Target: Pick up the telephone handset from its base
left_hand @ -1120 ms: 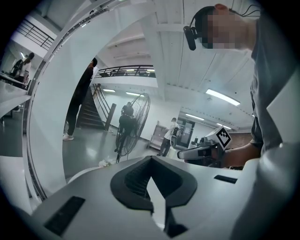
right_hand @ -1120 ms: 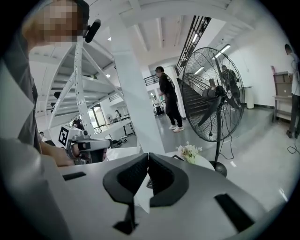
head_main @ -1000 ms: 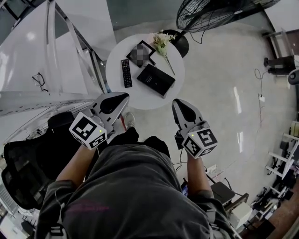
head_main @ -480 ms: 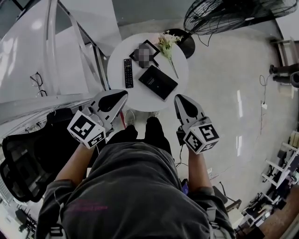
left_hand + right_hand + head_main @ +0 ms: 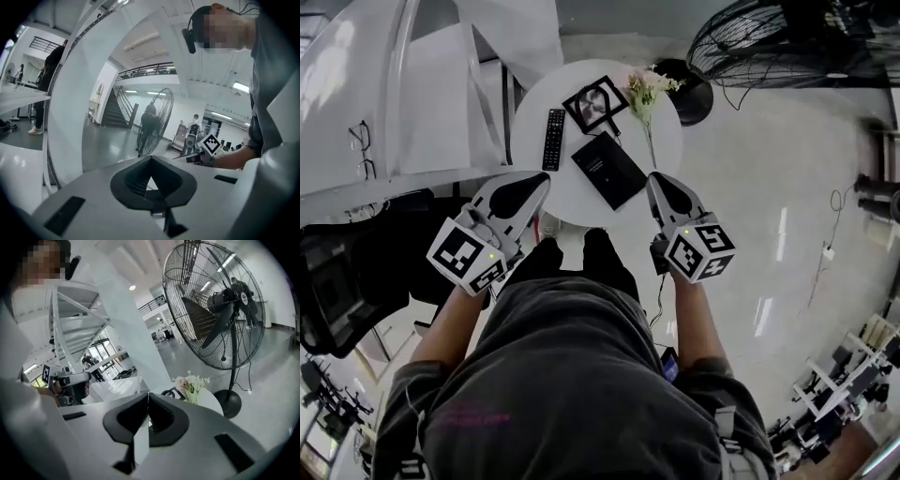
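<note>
Surface (image 5: 530, 108): round, white, just ahead of both tongs.
Left tongs (image 5: 542, 180): closed, empty.
Right tongs (image 5: 654, 178): closed, empty.
Telephone (image 5: 609, 170): flat on surface, handset seemingly on its base, untouched.
Progress: approach only; opening, grasp, lift remain.

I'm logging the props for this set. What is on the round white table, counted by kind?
Remote: 1
Picture frame: 1
Flower bunch: 1
Black flat device: 1
Total on the table: 4
</note>
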The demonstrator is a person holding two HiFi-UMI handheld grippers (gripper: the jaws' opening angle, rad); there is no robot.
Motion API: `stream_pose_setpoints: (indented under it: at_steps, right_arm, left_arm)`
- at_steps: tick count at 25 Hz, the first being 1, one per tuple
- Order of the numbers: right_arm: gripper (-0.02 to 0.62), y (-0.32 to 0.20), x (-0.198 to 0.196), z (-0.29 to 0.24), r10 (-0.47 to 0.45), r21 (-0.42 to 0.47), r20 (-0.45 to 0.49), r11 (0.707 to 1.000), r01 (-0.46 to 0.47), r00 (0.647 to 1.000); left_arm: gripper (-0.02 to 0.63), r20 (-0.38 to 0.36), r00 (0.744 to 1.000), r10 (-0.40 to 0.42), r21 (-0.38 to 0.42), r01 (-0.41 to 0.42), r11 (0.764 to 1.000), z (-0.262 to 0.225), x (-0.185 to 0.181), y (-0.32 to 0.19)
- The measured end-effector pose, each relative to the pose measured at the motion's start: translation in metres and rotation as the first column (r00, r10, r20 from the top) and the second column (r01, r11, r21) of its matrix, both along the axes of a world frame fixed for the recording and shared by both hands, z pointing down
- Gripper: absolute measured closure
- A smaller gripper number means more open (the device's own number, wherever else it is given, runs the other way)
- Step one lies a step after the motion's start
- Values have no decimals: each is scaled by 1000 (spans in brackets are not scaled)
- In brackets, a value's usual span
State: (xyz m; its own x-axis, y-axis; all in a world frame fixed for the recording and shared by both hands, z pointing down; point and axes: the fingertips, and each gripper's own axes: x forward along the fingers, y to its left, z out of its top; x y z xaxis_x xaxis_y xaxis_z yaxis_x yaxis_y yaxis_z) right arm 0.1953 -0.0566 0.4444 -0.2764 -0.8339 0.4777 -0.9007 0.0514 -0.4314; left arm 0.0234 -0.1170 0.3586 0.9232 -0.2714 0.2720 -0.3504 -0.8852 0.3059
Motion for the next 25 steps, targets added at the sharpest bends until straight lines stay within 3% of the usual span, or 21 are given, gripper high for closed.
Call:
stream_pose_setpoints:
  at_steps: [6,11,25]
  right_arm:
    - [575,-20,21,37,-106,-81,22,991,108,994]
    - [574,-35,25,75,-201,-164,61,964,208,978]
    - [571,-65,14,146,-314,-316,138,885,342,940]
  left_arm:
    - [592,32,995,-96,-27,97,995,14,12,-3]
    - [592,61,985,-164,-65,168,984,32,20,-9]
    - [592,93,967,-239,-121,249,961,68,12,-25]
